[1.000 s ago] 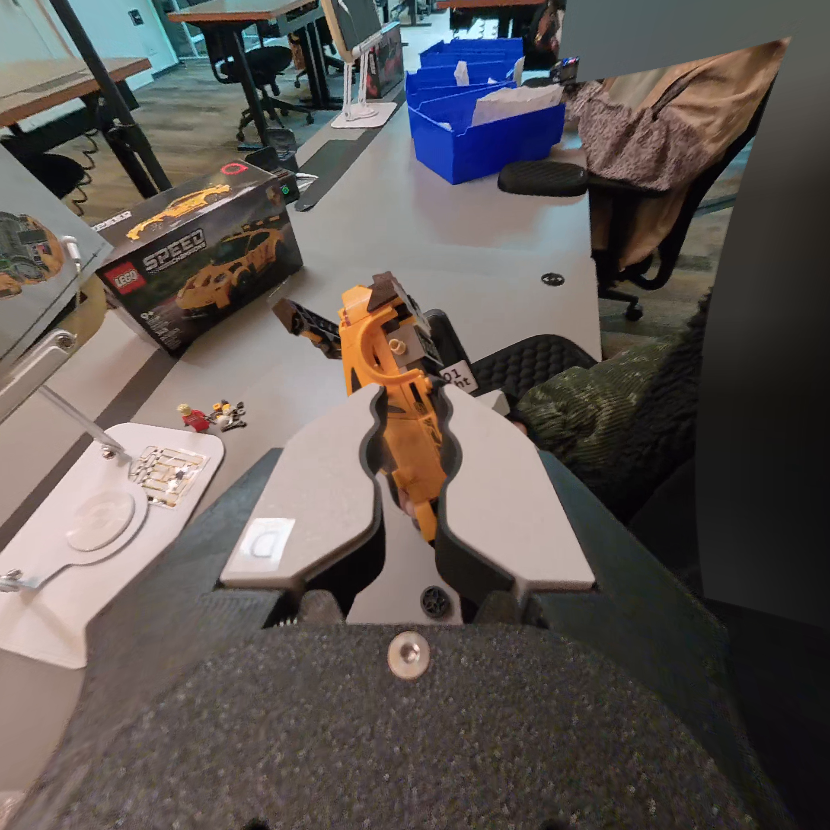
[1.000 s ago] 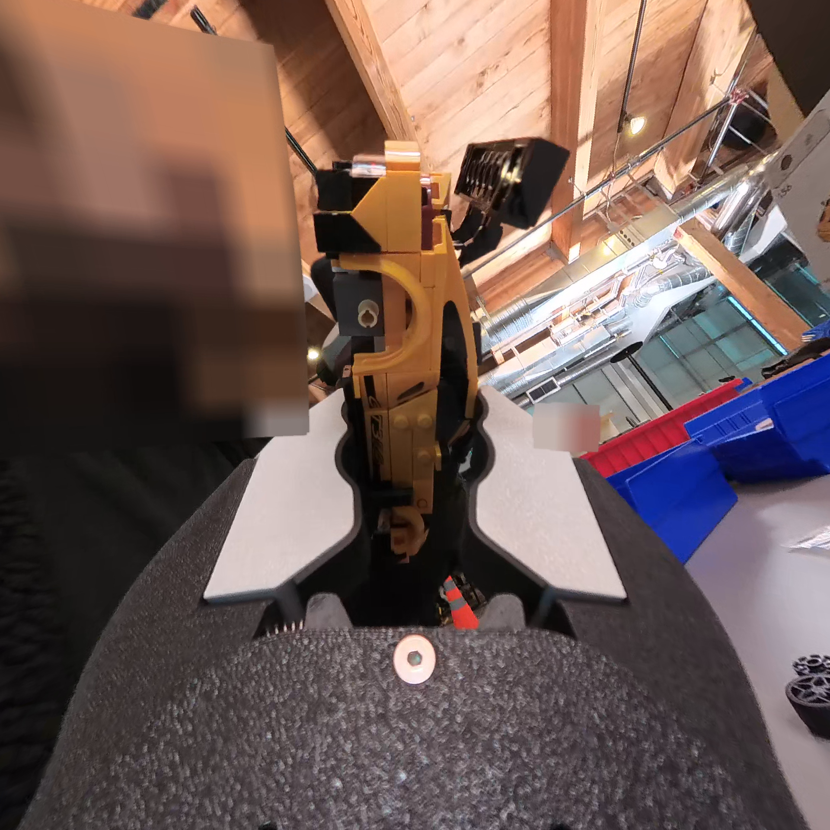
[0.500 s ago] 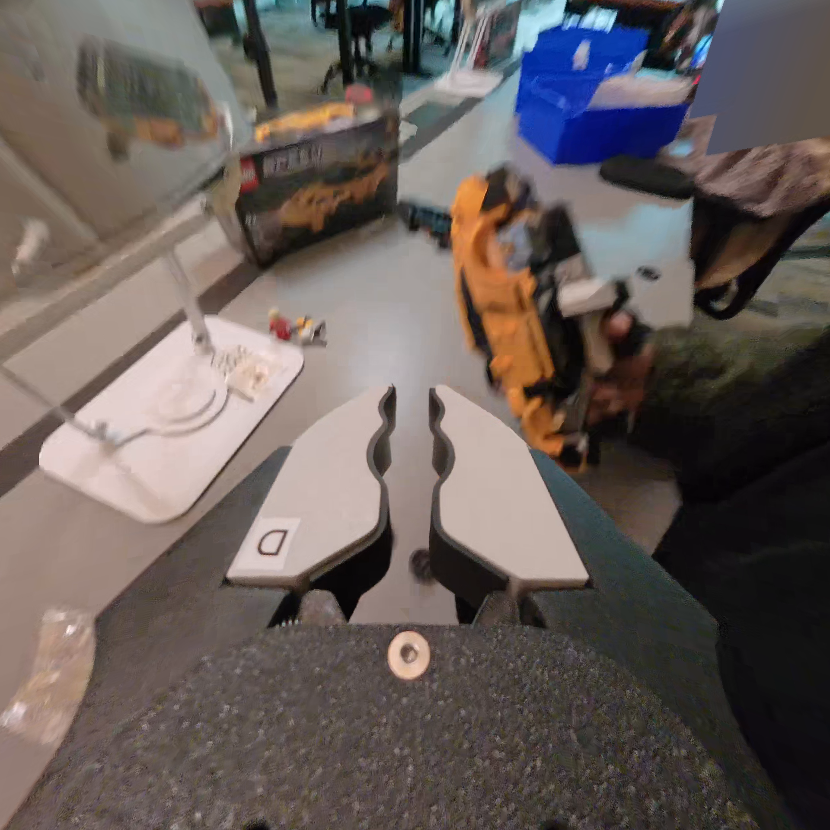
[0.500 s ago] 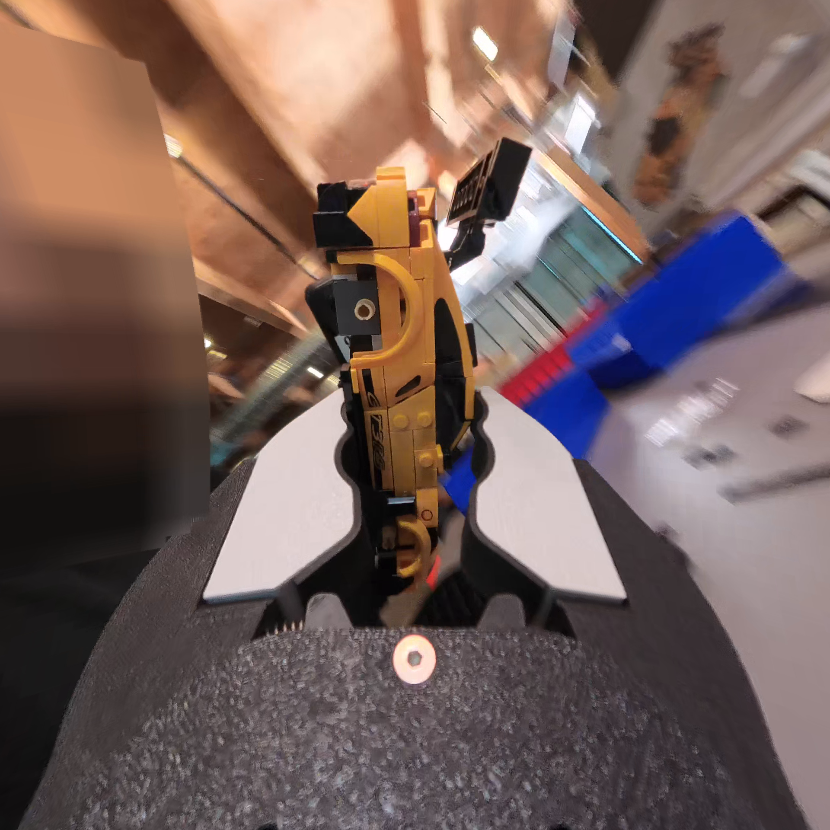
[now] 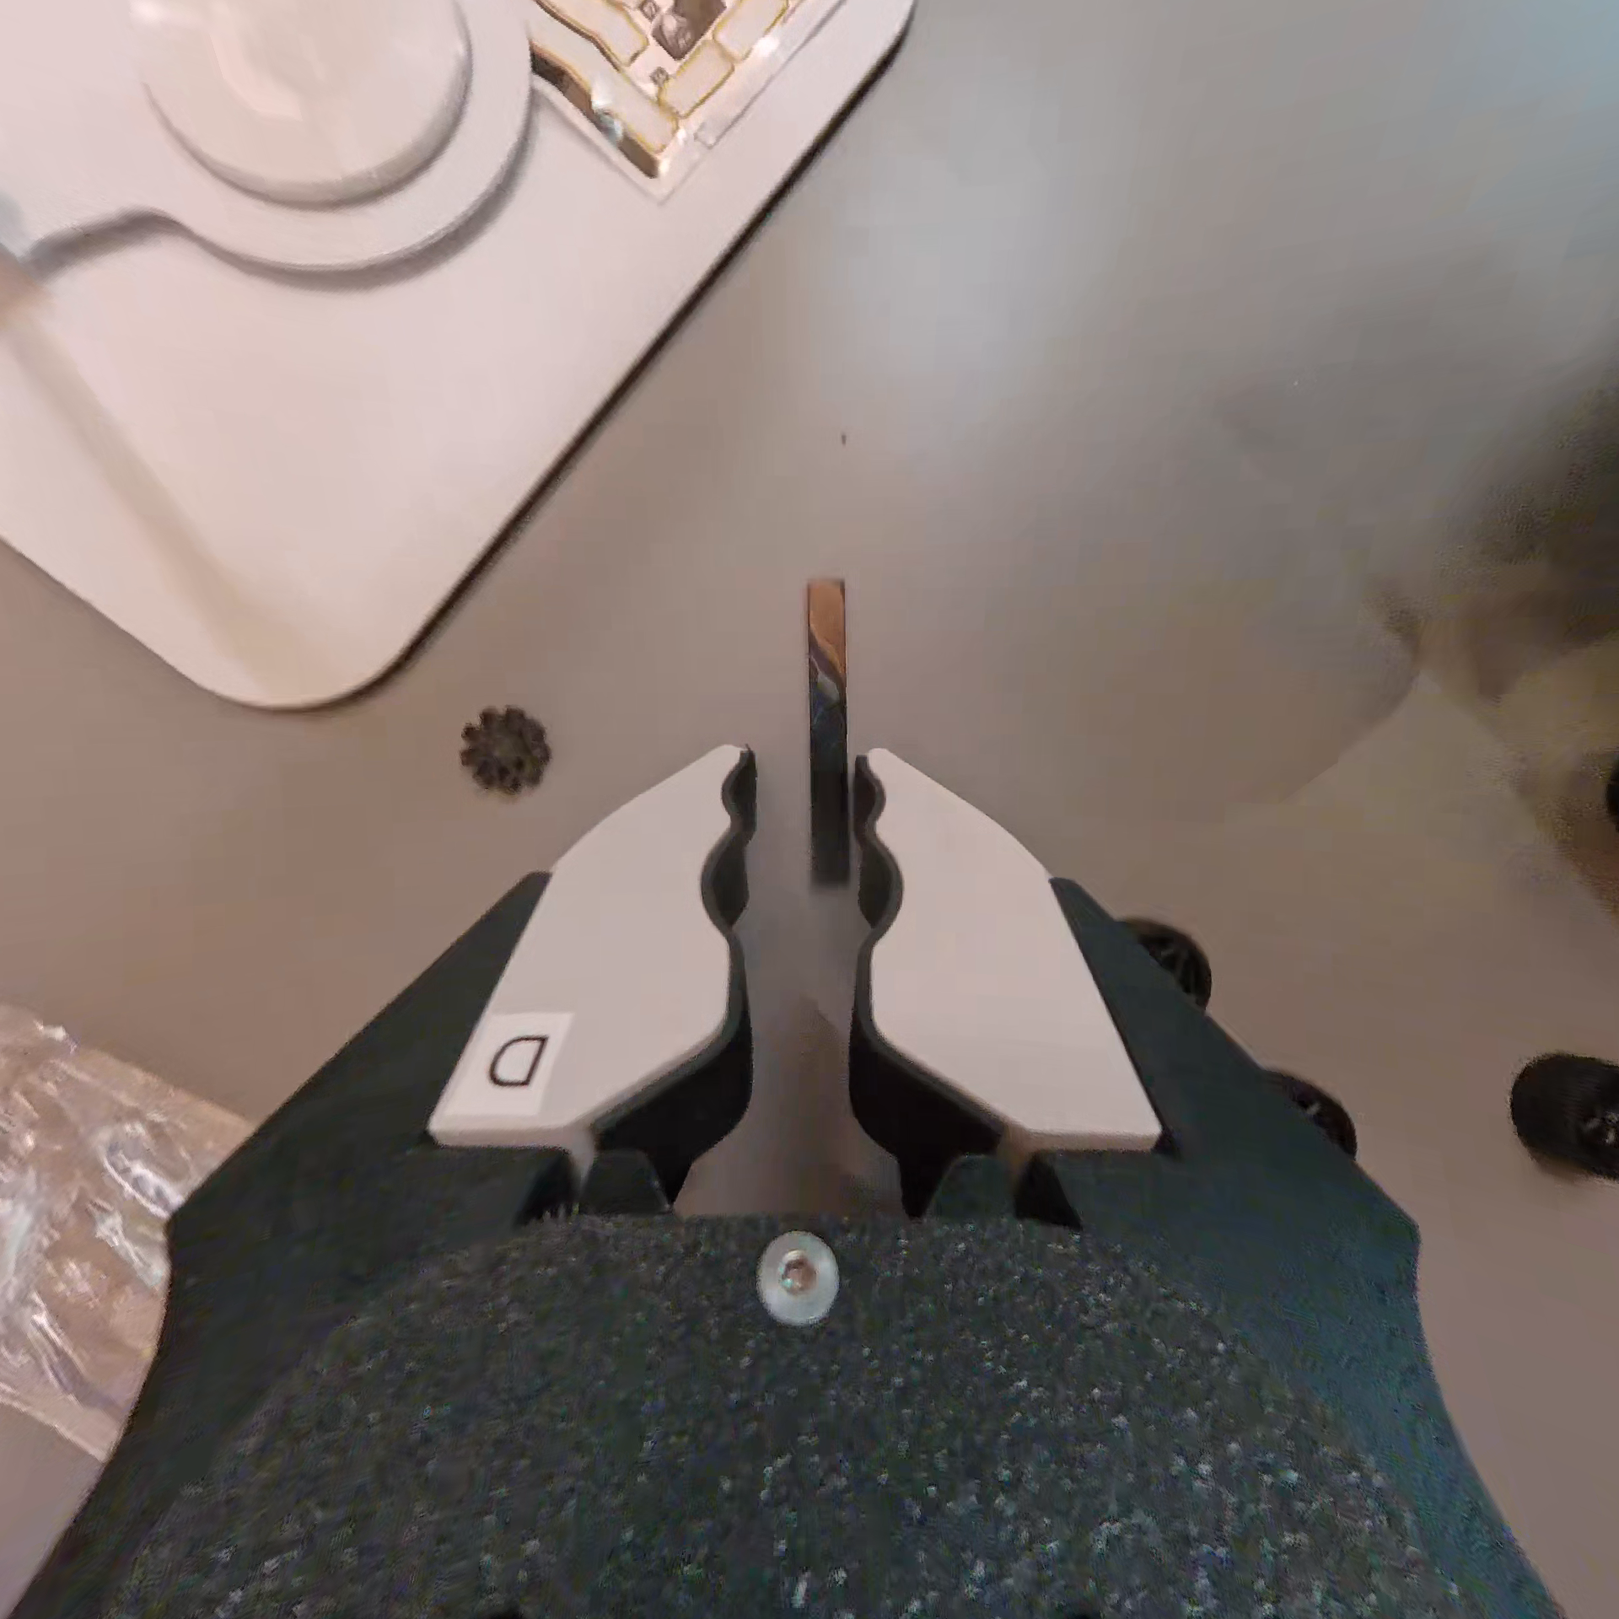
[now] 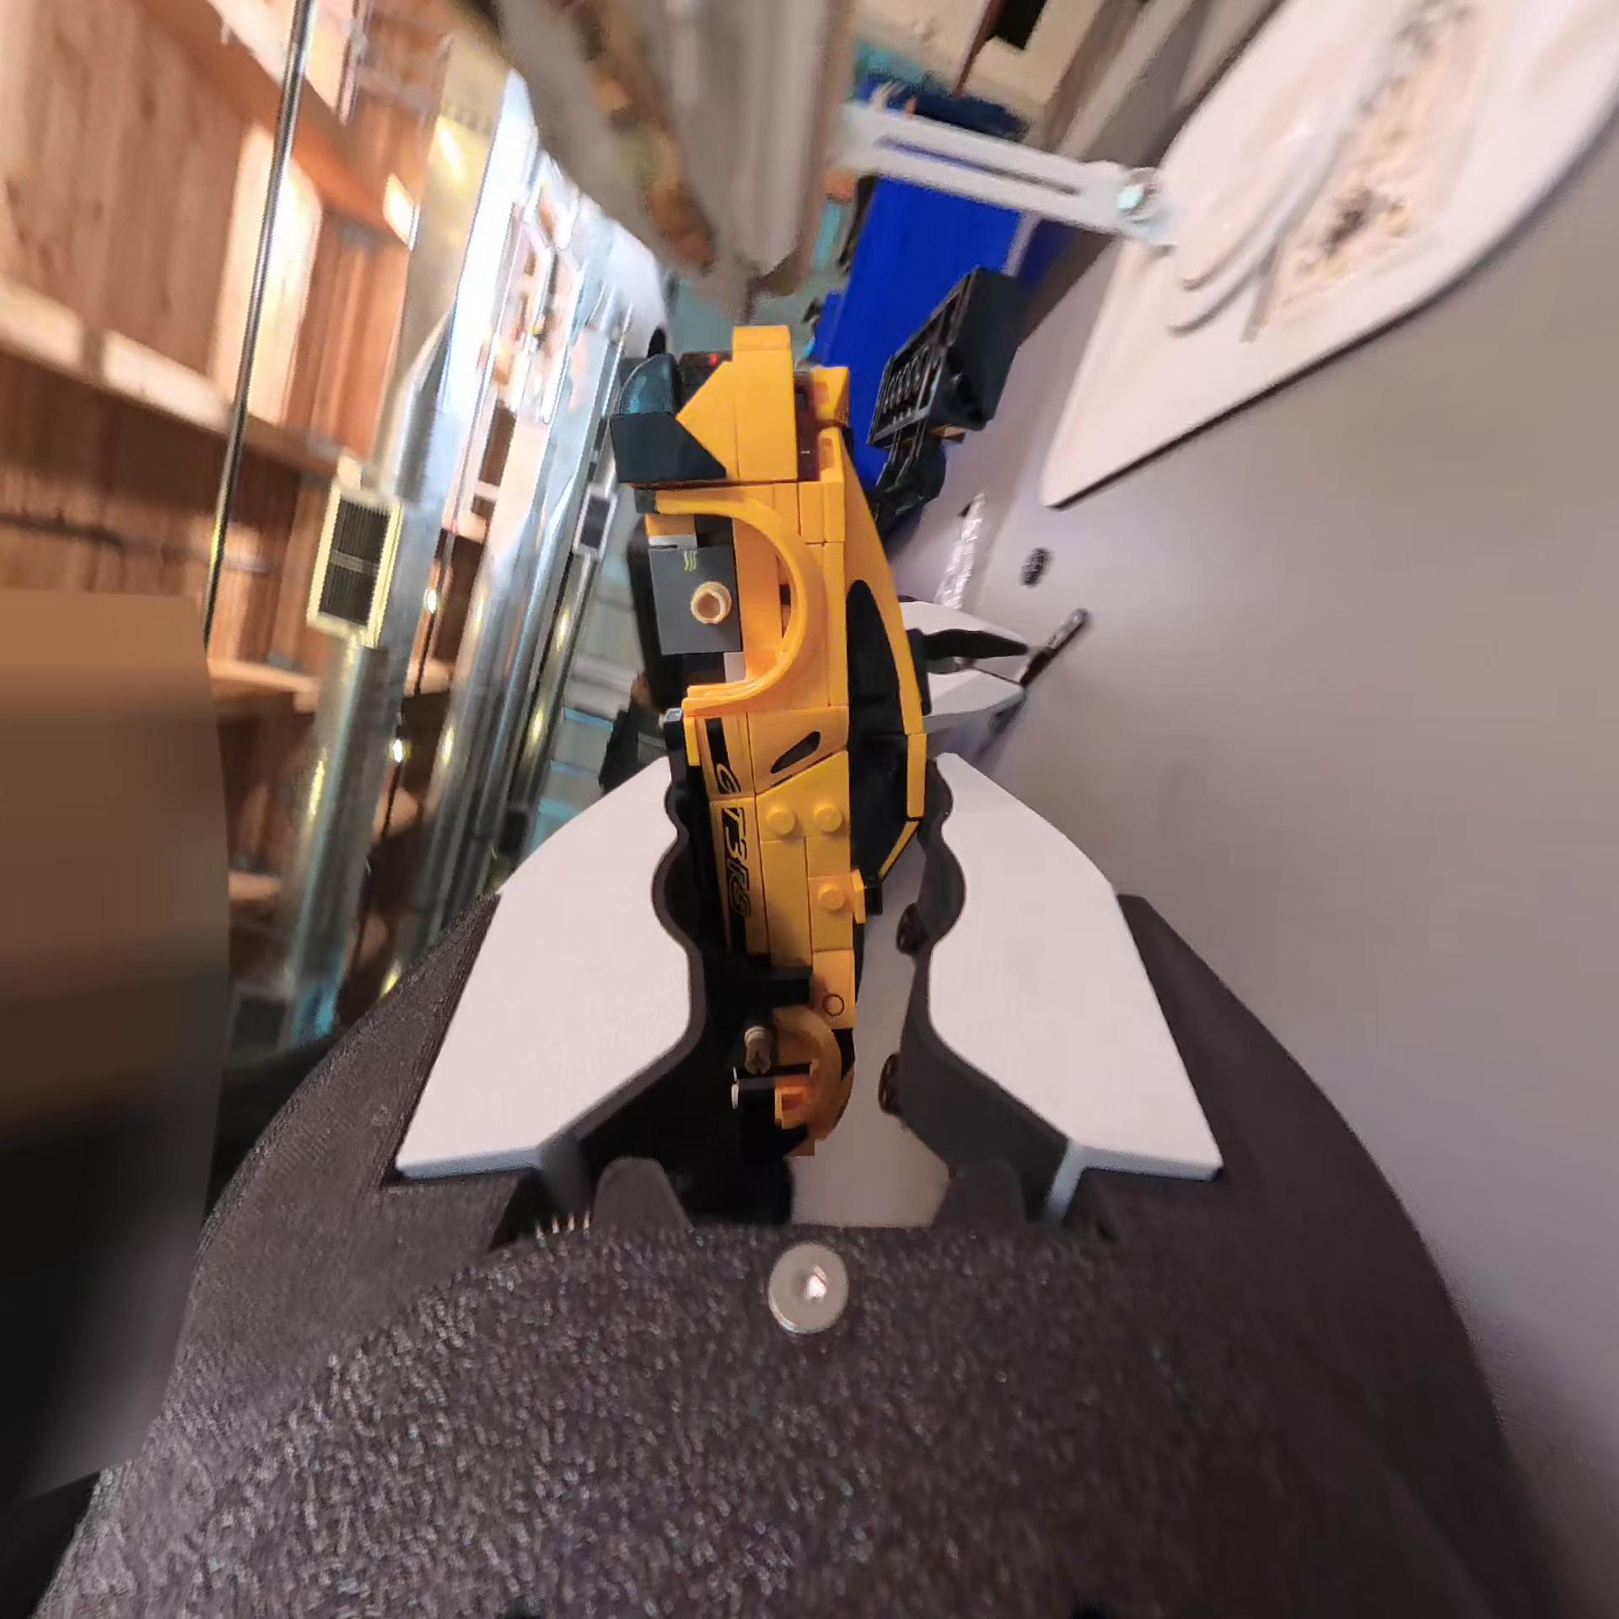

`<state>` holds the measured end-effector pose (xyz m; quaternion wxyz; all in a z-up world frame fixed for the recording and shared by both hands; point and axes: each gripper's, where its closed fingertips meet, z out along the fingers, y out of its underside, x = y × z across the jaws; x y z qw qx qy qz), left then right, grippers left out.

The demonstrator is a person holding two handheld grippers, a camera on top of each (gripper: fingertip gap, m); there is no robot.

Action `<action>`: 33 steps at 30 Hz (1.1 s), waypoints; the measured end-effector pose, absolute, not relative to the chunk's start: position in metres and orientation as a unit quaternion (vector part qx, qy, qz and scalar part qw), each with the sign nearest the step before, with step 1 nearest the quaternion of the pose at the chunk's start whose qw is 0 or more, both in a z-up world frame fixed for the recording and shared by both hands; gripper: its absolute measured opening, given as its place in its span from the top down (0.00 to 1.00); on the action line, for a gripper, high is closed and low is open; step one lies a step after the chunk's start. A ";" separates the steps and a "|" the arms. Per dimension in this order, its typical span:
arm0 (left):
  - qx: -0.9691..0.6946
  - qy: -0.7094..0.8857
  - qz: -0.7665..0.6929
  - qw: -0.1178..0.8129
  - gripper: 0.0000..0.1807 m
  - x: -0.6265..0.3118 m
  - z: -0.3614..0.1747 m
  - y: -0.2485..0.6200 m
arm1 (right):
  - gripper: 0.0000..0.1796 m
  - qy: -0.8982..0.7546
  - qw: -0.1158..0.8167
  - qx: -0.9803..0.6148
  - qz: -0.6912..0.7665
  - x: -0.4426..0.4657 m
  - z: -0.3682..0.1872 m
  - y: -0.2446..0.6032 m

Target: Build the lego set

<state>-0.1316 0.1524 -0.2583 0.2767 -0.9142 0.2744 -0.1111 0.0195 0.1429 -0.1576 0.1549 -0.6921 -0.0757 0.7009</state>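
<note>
Lego car (image 6: 771, 753), yellow, wheels not fitted, clenched on edge in right hand-held gripper (image 6: 802, 841), raised beside grey counter (image 6: 1314, 788). Left hand-held gripper (image 5: 802, 815) released, straddling thin dark strip (image 5: 827, 727) lying flat; spoked rim (image 5: 505, 749) just left, black tyres (image 5: 1568, 1126) right. Risks: flat strip skidding out on closing; car spoiler (image 6: 942, 368) knocked loose. Versus 1.0 s ago: left no longer gripping car, now low over counter.
</note>
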 end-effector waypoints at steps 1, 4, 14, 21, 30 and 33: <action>-0.915 0.274 -0.107 0.276 0.89 -0.130 -0.258 0.155 | 0.73 -0.062 0.153 -0.696 0.699 0.019 -0.162 0.145; -0.923 0.273 -0.085 0.258 0.94 -0.130 -0.259 0.158 | 0.73 -0.030 0.155 -0.703 0.693 0.017 -0.173 0.151; -0.902 0.244 -0.199 0.296 0.96 -0.092 -0.219 0.147 | 0.73 0.045 0.173 -0.711 0.680 0.010 -0.189 0.158; -0.871 0.228 -0.255 0.353 0.96 -0.046 -0.145 0.135 | 0.73 0.095 0.184 -0.710 0.673 -0.007 -0.191 0.153; -0.903 0.238 -0.181 0.308 0.96 -0.037 -0.167 0.148 | 0.73 0.120 0.176 -0.697 0.685 -0.016 -0.191 0.153; -0.909 0.236 -0.154 0.307 0.96 -0.039 -0.170 0.152 | 0.73 0.125 0.174 -0.693 0.688 -0.015 -0.191 0.154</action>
